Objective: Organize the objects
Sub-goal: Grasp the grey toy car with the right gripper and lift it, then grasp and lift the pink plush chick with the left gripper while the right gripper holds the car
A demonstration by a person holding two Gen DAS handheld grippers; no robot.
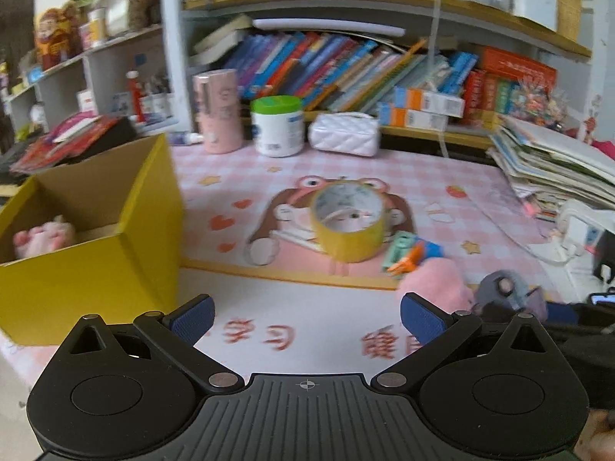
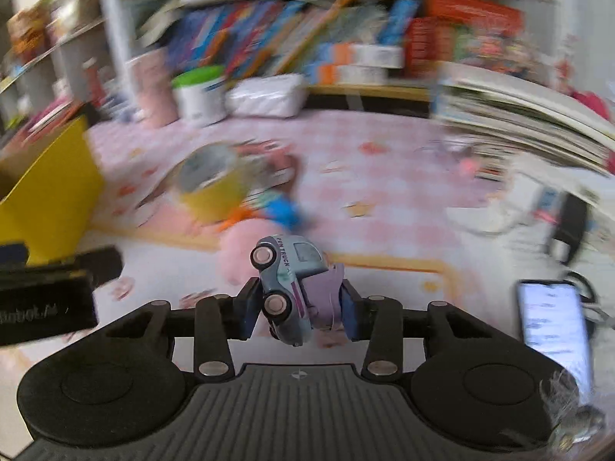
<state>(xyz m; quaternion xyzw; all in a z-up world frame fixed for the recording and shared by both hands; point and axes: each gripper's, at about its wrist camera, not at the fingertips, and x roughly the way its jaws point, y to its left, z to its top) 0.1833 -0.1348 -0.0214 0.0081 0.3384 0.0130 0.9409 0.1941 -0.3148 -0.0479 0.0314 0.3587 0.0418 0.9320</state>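
Observation:
My right gripper (image 2: 298, 313) is shut on a pale blue toy truck (image 2: 288, 280), held on its side above the desk mat; the truck also shows in the left wrist view (image 1: 503, 290). My left gripper (image 1: 305, 317) is open and empty over the mat's front edge. A yellow cardboard box (image 1: 127, 238) stands at the left with a pink plush (image 1: 44, 236) inside. A roll of yellow tape (image 1: 348, 221) stands mid-mat. Beside it lie a small blue and orange toy (image 1: 413, 255) and a pink plush (image 1: 434, 284).
A pink cup (image 1: 217, 109), a green-lidded white tub (image 1: 276, 125) and a white quilted pouch (image 1: 344, 132) stand at the back under bookshelves. A stack of papers (image 1: 553, 157) is at the right. A lit phone (image 2: 553, 322) lies at the right front.

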